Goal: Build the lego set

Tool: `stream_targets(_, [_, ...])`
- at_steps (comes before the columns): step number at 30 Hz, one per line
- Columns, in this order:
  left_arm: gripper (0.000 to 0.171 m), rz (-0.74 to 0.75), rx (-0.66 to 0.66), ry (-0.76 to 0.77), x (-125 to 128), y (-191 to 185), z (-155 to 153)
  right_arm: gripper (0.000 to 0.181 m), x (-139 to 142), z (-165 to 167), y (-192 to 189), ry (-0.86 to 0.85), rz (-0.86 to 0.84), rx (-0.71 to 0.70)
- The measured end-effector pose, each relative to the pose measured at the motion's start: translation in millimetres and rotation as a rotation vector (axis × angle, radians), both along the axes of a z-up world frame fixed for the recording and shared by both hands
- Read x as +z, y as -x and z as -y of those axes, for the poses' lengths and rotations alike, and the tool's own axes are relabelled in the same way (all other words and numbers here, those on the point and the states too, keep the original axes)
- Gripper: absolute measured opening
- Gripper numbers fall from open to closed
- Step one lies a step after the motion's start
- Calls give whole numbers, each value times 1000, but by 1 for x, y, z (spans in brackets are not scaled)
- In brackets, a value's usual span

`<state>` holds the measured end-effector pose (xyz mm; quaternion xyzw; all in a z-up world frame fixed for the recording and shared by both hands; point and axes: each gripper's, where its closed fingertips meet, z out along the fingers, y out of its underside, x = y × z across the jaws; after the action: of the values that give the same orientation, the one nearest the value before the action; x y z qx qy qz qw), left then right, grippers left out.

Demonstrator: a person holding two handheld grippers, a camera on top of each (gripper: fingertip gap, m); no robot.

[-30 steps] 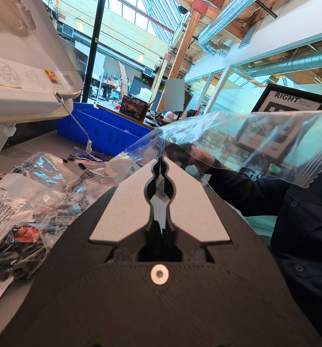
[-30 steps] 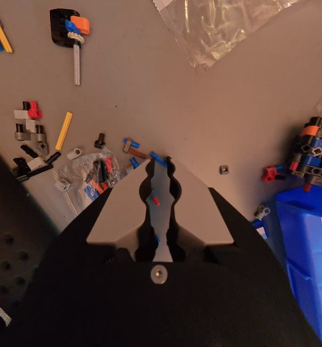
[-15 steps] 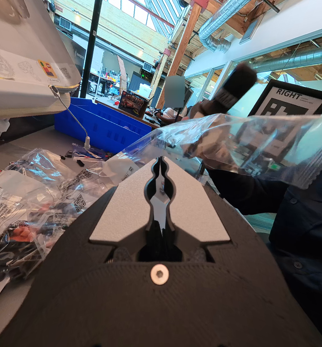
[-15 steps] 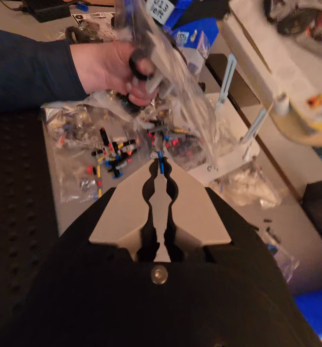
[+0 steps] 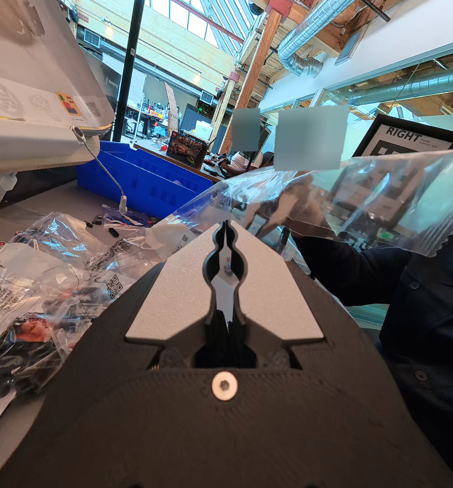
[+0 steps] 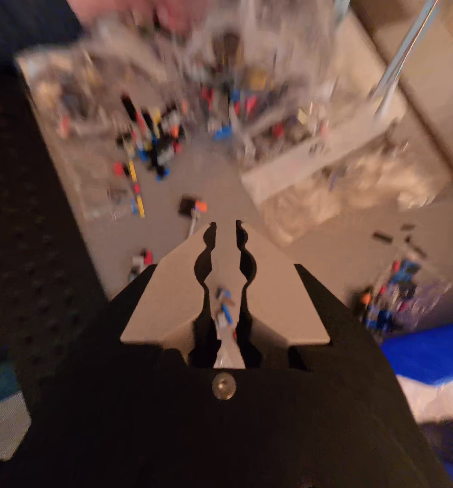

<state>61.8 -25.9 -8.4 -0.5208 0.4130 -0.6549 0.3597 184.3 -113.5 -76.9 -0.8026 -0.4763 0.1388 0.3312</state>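
Observation:
My left gripper (image 5: 225,222) is shut on the edge of a clear plastic bag (image 5: 365,200) and holds it up above the table. The bag stretches to the right, and a hand and dark sleeve (image 5: 378,269) show through and below it. My right gripper (image 6: 226,224) is open by a narrow gap, with nothing between its tips, above the grey table. The right wrist view is heavily blurred. Loose lego pieces (image 6: 151,137) lie ahead of it, with a small black, orange and white sub-assembly (image 6: 192,207) near the tips. A partly built model (image 6: 394,295) sits at the right.
Several clear bags of lego pieces (image 5: 35,303) lie on the table at the left. A blue bin (image 5: 146,182) stands behind them, and a blue bin also shows in the right wrist view (image 6: 431,351). A white booklet stand (image 5: 35,111) overhangs the far left. A dark perforated mat (image 6: 22,237) borders the table. Spacing between my two grippers at the tips: around 15 cm.
The right gripper held a blue pin at its tips half a second ago; now its jaws are apart and empty, and its view has swung over the table. The left gripper still holds the bag.

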Motion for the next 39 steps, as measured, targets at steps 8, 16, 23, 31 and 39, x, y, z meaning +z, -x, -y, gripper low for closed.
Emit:
stream_targets(8, [0,-9,-2,-3,-2,-2,3,17,-90,23,-51,254,180,-102])
stream_targets(16, [0,-10,0,1,-3,-2,0,10,-94,21,-48,242,184,-84])
stream_targets(23, [0,-10,1,0,-3,-2,0,10,-85,16,-35,189,134,-53])
stream_targets(31, [0,-9,-1,-1,-2,-2,1,4,-6,-7,23,-49,-64,48])
stream_targets(39, [0,-1,2,-5,1,1,1,8,44,-41,83,-199,-160,94])
